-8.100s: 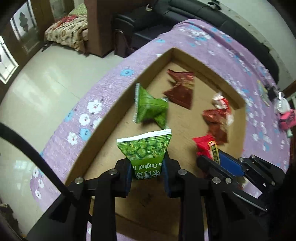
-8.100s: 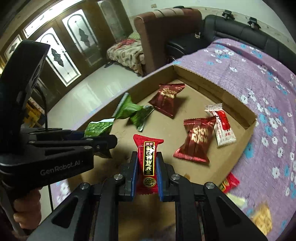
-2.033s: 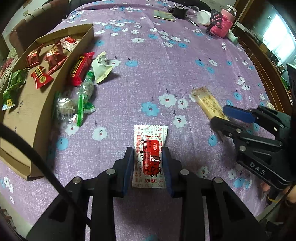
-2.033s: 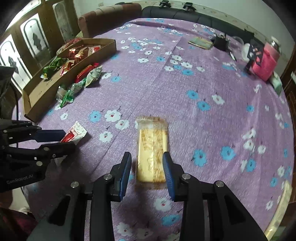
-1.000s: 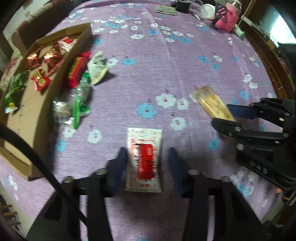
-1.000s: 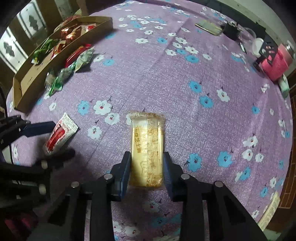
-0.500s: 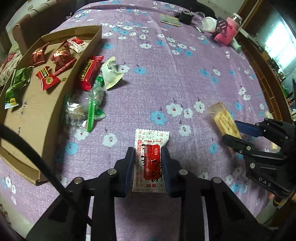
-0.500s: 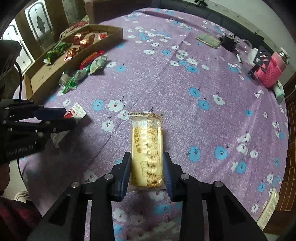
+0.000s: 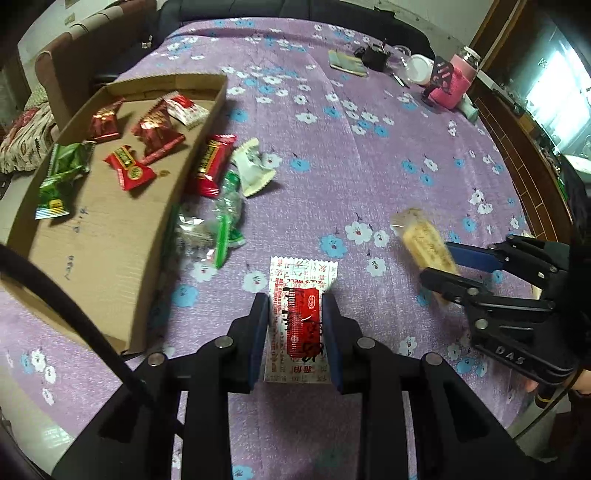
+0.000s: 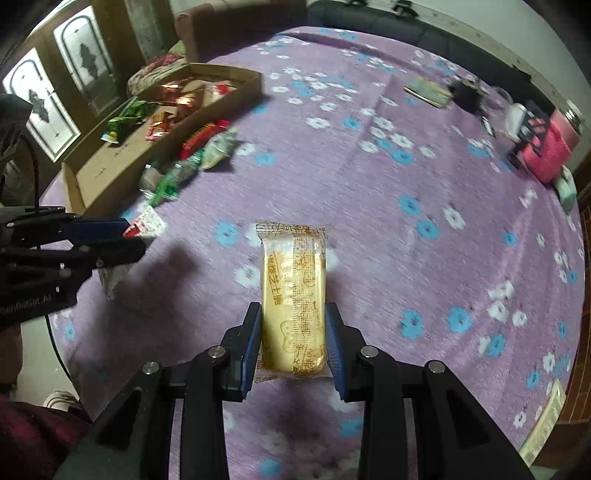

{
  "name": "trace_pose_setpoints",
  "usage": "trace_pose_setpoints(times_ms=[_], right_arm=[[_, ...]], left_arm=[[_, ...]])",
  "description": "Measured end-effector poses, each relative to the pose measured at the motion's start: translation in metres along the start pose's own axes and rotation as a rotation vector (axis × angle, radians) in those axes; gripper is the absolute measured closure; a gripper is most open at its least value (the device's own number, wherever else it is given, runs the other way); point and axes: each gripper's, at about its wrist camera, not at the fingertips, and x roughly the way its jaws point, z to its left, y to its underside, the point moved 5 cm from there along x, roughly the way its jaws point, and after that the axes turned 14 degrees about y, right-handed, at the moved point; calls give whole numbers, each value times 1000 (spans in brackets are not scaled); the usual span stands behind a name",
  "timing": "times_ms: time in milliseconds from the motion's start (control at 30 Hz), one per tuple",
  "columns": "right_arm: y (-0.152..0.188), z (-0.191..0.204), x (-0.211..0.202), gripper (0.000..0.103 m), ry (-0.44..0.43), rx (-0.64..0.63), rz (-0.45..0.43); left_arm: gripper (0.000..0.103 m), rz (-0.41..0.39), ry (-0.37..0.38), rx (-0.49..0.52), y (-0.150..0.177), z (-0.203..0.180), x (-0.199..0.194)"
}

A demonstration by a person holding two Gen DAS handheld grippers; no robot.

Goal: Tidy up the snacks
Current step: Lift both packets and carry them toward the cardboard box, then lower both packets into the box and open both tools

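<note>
My left gripper (image 9: pixel 295 332) is shut on a white and red snack packet (image 9: pixel 300 314), held above the purple flowered tablecloth (image 9: pixel 332 155). The right gripper (image 10: pixel 293 339) is shut on a yellow cake bar in clear wrap (image 10: pixel 293 295), also lifted off the cloth. In the left wrist view the cake bar (image 9: pixel 424 243) and the right gripper (image 9: pixel 454 267) show at the right. A shallow cardboard tray (image 9: pixel 155 236) with red and green snack packets lies at the left. A red bar (image 9: pixel 212 166), a white packet (image 9: pixel 253 168) and clear green packets (image 9: pixel 218 221) lie just outside its wall.
A pink knitted holder (image 10: pixel 550 151), a white cup (image 10: pixel 517 116), a small book (image 10: pixel 428 90) and dark items sit at the table's far side. A dark sofa (image 10: pixel 424 33) runs behind the table. A paper packet (image 10: pixel 543 424) lies near the right edge.
Both grippers have risen with their snacks, so more of the table and tray shows. The left jaws, a little wider a second ago, now press the white and red packet.
</note>
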Motion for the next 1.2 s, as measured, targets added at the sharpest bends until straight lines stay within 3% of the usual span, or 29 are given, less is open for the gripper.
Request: trace_pose_setpoints(times_ms=[233,567,967,1200], right_arm=[[-37,39,-8,71,-59,-60,-48],[-100,107,-18,71,-128,-165,-137],[-153,168,14,71,-181,-161,-114],[-162,196,34,71,-212,-150,-70]], left_arm=[[72,-71,-13,-32,-8,18,-36],[72,-180,-115,-104,-33,79,-85],[72,-179,-246,-267,-52,182,-90],[72,-148,-263,-307,-57,206,-75]])
